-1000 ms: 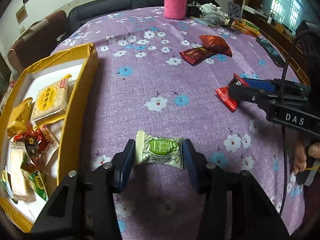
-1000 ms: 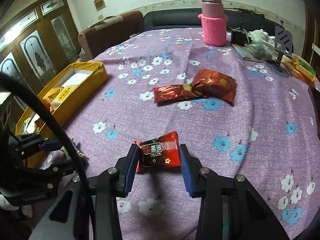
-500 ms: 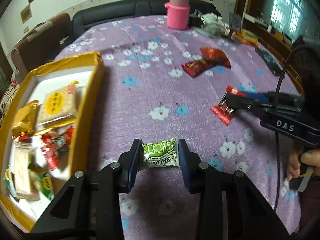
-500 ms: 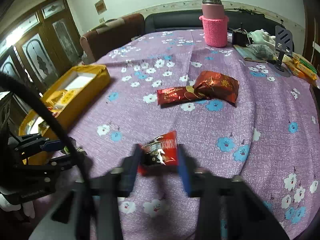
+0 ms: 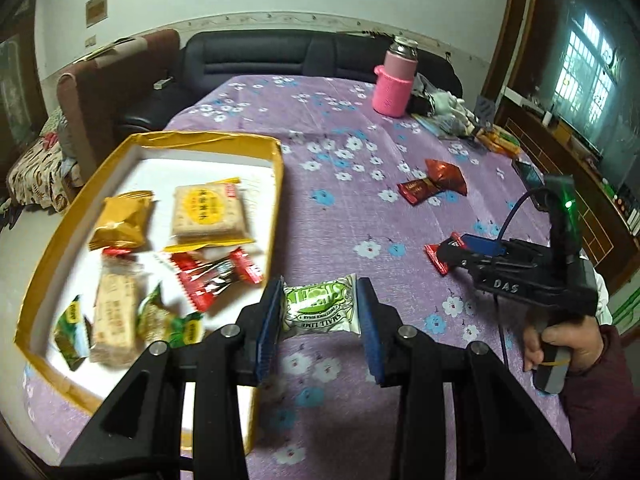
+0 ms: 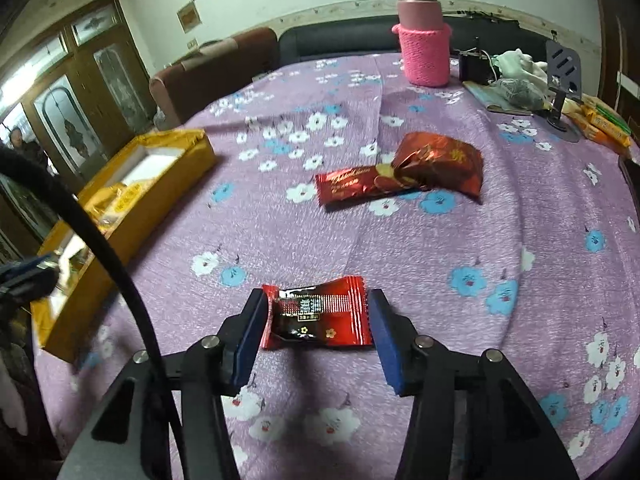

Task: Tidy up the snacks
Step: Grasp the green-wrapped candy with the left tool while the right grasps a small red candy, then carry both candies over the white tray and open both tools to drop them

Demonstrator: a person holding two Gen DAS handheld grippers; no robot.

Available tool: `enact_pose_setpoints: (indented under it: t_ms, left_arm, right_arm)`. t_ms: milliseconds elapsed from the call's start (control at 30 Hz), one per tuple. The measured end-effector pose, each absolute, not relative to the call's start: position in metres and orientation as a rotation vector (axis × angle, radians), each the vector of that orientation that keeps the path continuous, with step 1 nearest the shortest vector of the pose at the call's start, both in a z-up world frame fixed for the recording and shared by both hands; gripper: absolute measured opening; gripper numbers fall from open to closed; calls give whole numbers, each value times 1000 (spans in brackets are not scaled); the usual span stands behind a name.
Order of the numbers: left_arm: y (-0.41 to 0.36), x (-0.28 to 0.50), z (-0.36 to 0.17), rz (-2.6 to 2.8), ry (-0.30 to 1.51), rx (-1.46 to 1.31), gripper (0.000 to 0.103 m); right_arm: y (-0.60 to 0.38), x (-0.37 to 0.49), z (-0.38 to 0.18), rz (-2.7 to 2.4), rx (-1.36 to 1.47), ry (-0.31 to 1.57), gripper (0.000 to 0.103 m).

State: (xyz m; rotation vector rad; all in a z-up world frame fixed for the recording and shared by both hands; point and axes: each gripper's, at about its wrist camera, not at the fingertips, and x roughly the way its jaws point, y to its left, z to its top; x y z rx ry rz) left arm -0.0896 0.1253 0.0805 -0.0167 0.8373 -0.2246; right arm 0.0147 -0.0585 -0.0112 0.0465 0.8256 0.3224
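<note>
Two loose red snacks (image 6: pixel 400 178); one snack per hand-held gripper (image 5: pixel 319 316).

Both grippers (image 5: pixel 318 314) (image 6: pixel 318 328) raised, jaws clamped.

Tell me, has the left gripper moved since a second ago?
Yes. The left gripper, shut on the green snack, has swung toward the yellow box.
</note>
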Motion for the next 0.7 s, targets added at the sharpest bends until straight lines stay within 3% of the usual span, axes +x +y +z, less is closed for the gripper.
enact_pose_setpoints:
  t_ms: [100, 133, 200, 233, 467, 700]
  left_arm:
    - [136, -94, 81, -206, 831, -26, 39]
    - [140, -96, 81, -201, 829, -32, 39]
    - [153, -98, 81, -181, 826, -51, 39]
    - [157, -99, 81, -174, 826, -60, 39]
    - [199, -105, 83, -113, 807, -119, 39]
    - [242, -105, 80, -49, 793, -180, 39]
  right_arm:
    - [-47, 10, -11, 312, -8, 828, 50]
    - [-45, 8, -11, 308, -16, 830, 41]
    - [-41, 4, -12, 293, -38, 832, 33]
    - [-40, 1, -12, 310, -28, 838, 11]
    - [-31, -14, -3, 294, -40, 813, 12]
    - [-5, -20, 44, 348, -55, 730, 12]
